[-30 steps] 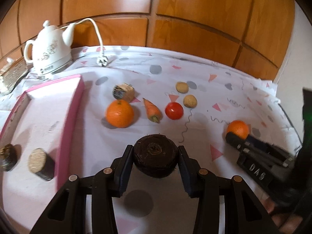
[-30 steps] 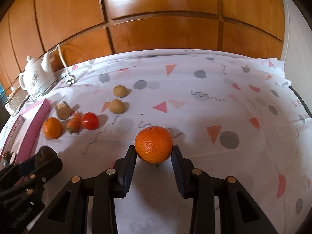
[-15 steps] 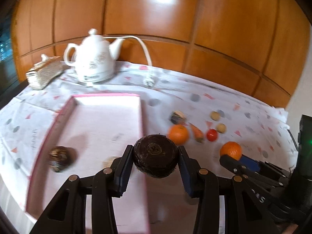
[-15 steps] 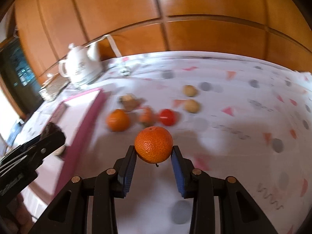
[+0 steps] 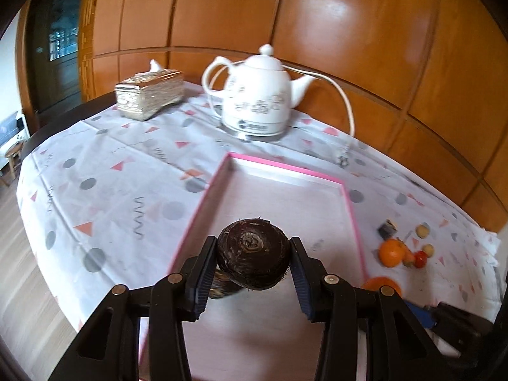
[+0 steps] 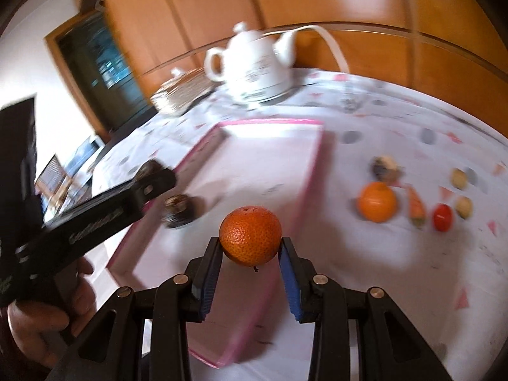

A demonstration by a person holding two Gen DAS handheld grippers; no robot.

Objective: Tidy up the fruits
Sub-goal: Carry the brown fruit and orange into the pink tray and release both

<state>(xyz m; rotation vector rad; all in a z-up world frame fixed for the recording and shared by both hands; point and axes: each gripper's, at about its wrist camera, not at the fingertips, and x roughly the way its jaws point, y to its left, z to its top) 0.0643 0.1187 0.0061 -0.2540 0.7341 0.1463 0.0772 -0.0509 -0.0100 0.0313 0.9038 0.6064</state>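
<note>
My left gripper point(image 5: 253, 262) is shut on a dark brown round fruit point(image 5: 253, 255) and holds it above the pink-rimmed tray point(image 5: 203, 203). Another dark piece point(image 5: 222, 287) lies in the tray just below it. My right gripper point(image 6: 250, 246) is shut on an orange point(image 6: 250, 237) above the tray's right rim point(image 6: 304, 187). The left gripper point(image 6: 155, 173) shows at the left of the right wrist view, with a dark fruit point(image 6: 176, 211) in the tray beneath it.
On the cloth right of the tray lie an orange point(image 6: 377, 201), a carrot point(image 6: 416, 208), a tomato point(image 6: 442, 217), two small pale fruits point(image 6: 463, 207) and a brown chunk point(image 6: 384, 166). A white kettle point(image 5: 257, 98) and a gold tissue box point(image 5: 149, 93) stand behind.
Both grippers have swung left with their fruits, from over the cloth to over the tray. The loose fruits now lie off to the right.
</note>
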